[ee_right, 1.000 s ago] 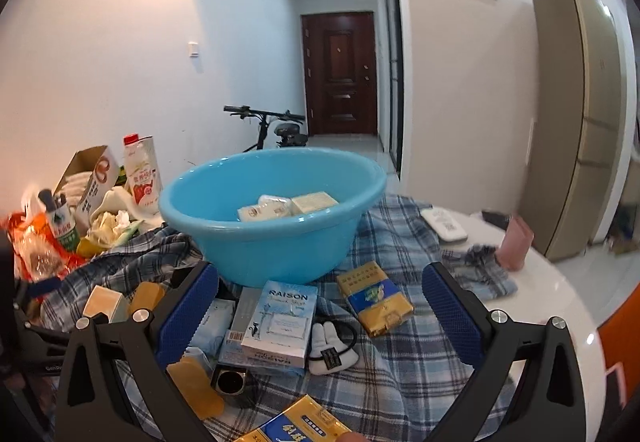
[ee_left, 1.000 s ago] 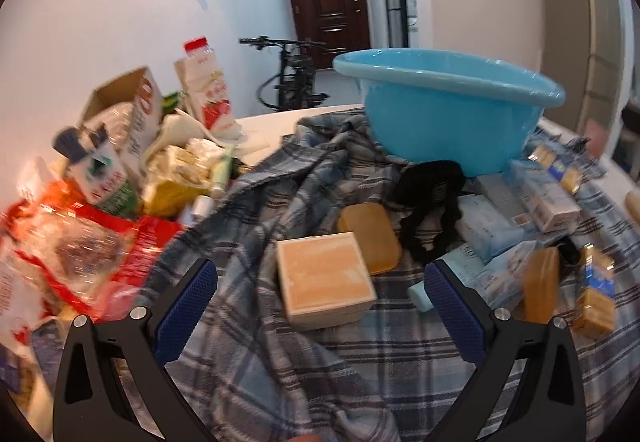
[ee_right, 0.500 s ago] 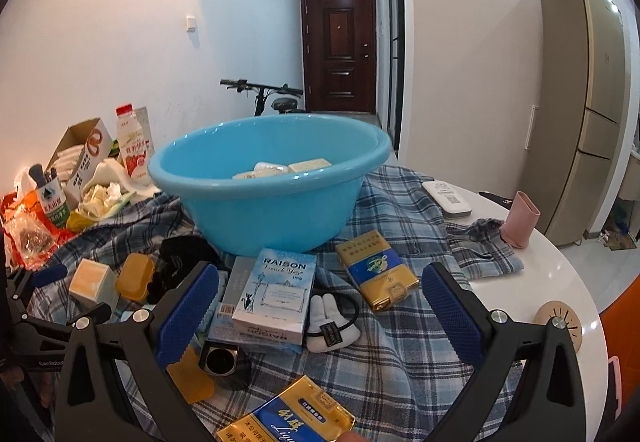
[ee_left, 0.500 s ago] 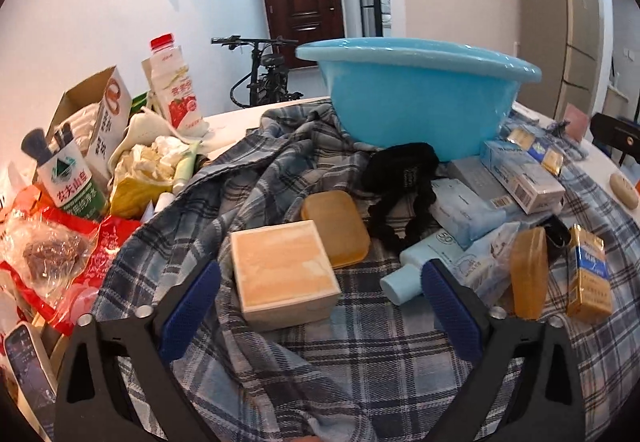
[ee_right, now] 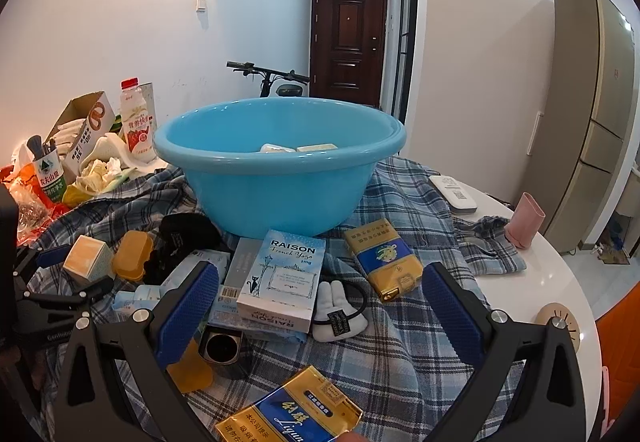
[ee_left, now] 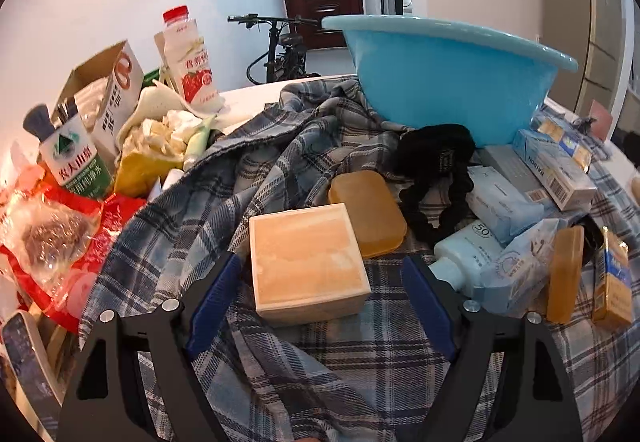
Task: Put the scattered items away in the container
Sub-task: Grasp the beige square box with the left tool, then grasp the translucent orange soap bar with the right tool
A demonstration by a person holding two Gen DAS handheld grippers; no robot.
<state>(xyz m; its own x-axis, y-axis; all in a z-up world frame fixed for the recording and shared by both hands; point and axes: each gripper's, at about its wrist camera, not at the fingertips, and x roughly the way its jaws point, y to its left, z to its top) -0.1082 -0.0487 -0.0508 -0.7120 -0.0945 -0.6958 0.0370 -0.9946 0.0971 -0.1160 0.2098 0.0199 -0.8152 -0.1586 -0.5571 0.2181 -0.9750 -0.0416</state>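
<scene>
A blue plastic basin stands on a plaid cloth; it also shows in the left wrist view and holds pale items. My left gripper is open, its pads on either side of a square tan box, apart from it. That box also shows in the right wrist view. An amber soap, a black band and a pale tube lie beyond. My right gripper is open above a RAISON box, a white glove-shaped charm and gold-blue packs.
At the left are a milk bottle, a cardboard box, a green-labelled bottle and red bags. A remote, a pink cup and the white round table edge are at the right. A bicycle stands behind.
The left gripper has moved closer to the tan box and narrowed around it. The right gripper has come lower and closer to the RAISON box.
</scene>
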